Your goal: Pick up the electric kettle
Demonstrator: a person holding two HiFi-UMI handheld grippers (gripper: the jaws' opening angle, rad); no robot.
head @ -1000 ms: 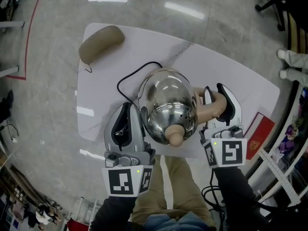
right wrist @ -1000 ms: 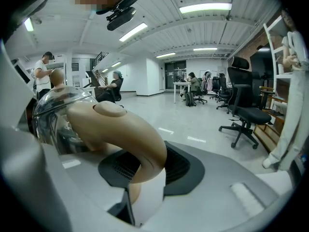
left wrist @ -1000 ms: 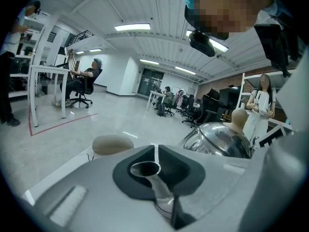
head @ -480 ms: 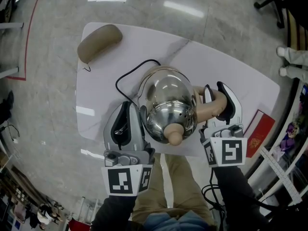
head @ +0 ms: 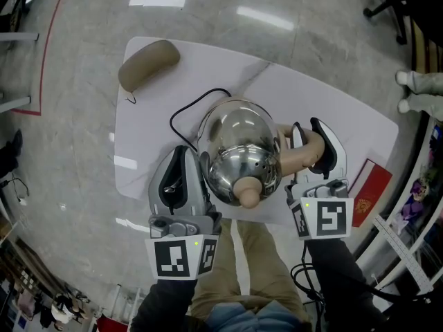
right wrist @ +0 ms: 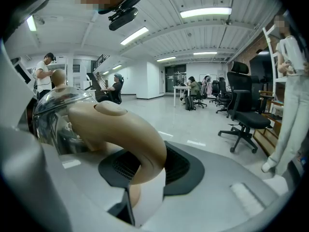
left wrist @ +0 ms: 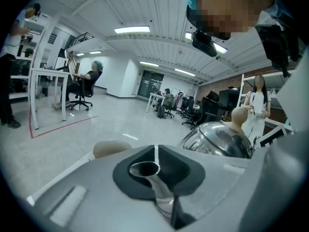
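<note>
The electric kettle (head: 239, 147) is a shiny steel dome with a beige knob (head: 243, 196) and a beige handle (head: 301, 154), and it hangs between my two grippers over the white table (head: 332, 106). My left gripper (head: 196, 159) is shut on the kettle's steel spout (left wrist: 147, 173), with the dome (left wrist: 219, 139) just to its right. My right gripper (head: 308, 133) is shut on the curved beige handle (right wrist: 125, 124), and the kettle's body (right wrist: 58, 115) stands to its left. The kettle's underside is hidden.
A black cord (head: 183, 113) loops over the table from behind the kettle. A beige oblong object (head: 147, 64) lies at the table's far left corner. A red flat item (head: 370, 189) lies on the floor to the right. Office chairs (right wrist: 244, 115) and people stand further off.
Both grippers have risen a little together, carrying the kettle up with them. Neither grip has changed.
</note>
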